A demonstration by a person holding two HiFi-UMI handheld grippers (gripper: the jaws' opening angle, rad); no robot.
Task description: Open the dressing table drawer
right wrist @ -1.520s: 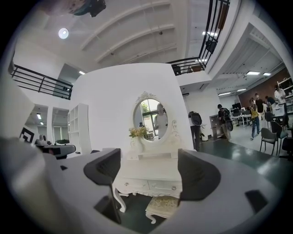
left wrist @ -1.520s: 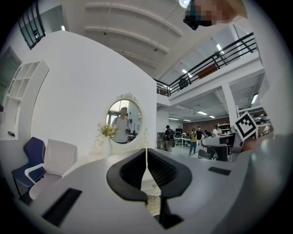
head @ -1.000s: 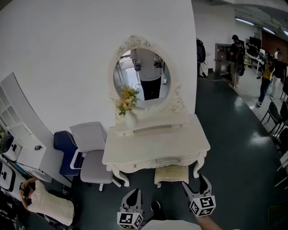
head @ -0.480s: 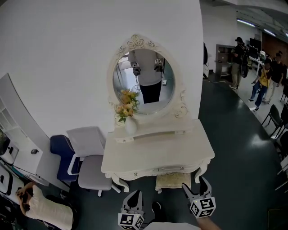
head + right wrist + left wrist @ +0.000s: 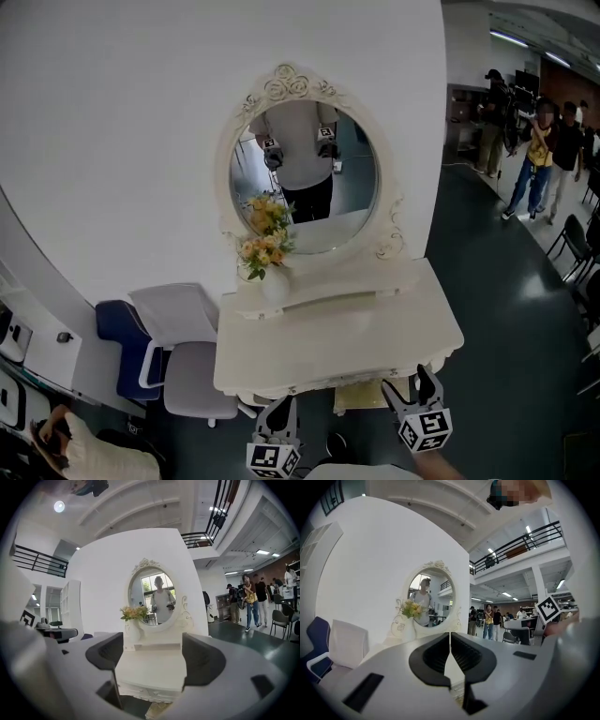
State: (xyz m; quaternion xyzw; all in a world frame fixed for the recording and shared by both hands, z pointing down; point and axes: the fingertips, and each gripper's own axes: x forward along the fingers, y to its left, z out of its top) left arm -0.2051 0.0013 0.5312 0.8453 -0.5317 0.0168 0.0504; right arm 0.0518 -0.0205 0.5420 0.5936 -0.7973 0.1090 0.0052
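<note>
The person has stepped closer, so the worktop [image 5: 337, 337] looms larger. The left claw [image 5: 279, 405] is clenched and empty, the right claw [image 5: 408, 382] gapes, and the drawer [image 5: 150, 692] is untouched.

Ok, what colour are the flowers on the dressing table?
Yellow and pale orange flowers, clearest in the head view.

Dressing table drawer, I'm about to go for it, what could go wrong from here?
1. In the head view the tabletop hides the drawer front; only the right gripper view shows it, so the right gripper, jaws apart, may be aimed badly.
2. The left gripper is shut and could not grasp anything as it is.
3. A hard tug might rock the vase of flowers on the raised shelf.
</note>
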